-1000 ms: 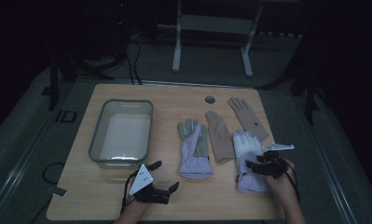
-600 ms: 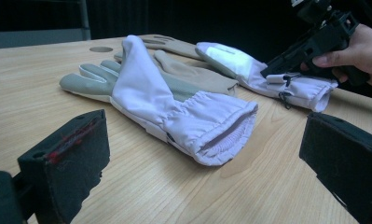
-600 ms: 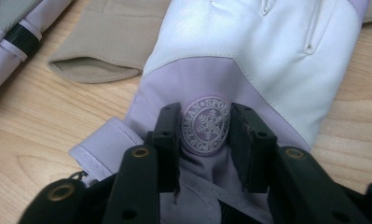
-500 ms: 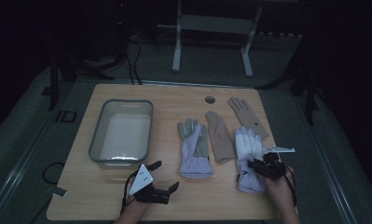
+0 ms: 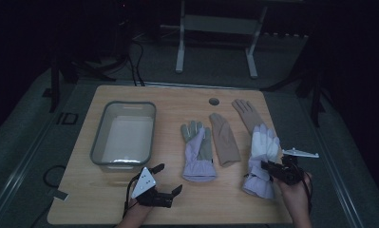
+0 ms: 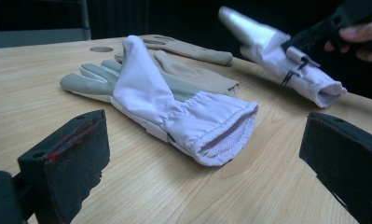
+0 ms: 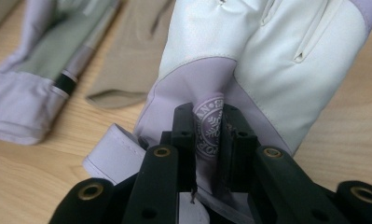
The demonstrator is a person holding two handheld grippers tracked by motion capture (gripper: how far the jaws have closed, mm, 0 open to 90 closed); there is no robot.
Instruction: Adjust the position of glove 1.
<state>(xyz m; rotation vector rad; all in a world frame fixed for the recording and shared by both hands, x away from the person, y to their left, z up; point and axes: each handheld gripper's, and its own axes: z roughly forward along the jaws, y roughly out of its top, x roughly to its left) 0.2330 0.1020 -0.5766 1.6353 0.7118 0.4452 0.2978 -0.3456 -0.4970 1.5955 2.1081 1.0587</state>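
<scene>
A white and lavender glove (image 5: 262,148) lies at the table's right. My right gripper (image 5: 267,167) is shut on a pinched fold of its lavender back; its jaws have just been closing on that fabric. In the right gripper view the pads squeeze the fold by a round logo (image 7: 210,128). In the left gripper view that glove (image 6: 267,42) hangs tilted above the wood. A lavender and grey glove (image 5: 198,152) lies in the middle. My left gripper (image 5: 168,178) stands open near the front edge, facing that glove's cuff (image 6: 221,130), with nothing between its jaws.
Two tan gloves (image 5: 223,137) (image 5: 246,111) lie between the lavender ones. A clear plastic bin (image 5: 98,142) stands at the left of the table. A round hole (image 5: 214,101) is in the tabletop near the far edge.
My right gripper has closed on the white and lavender glove and risen a little, lifting the glove's cuff end. The left gripper has stayed in place.
</scene>
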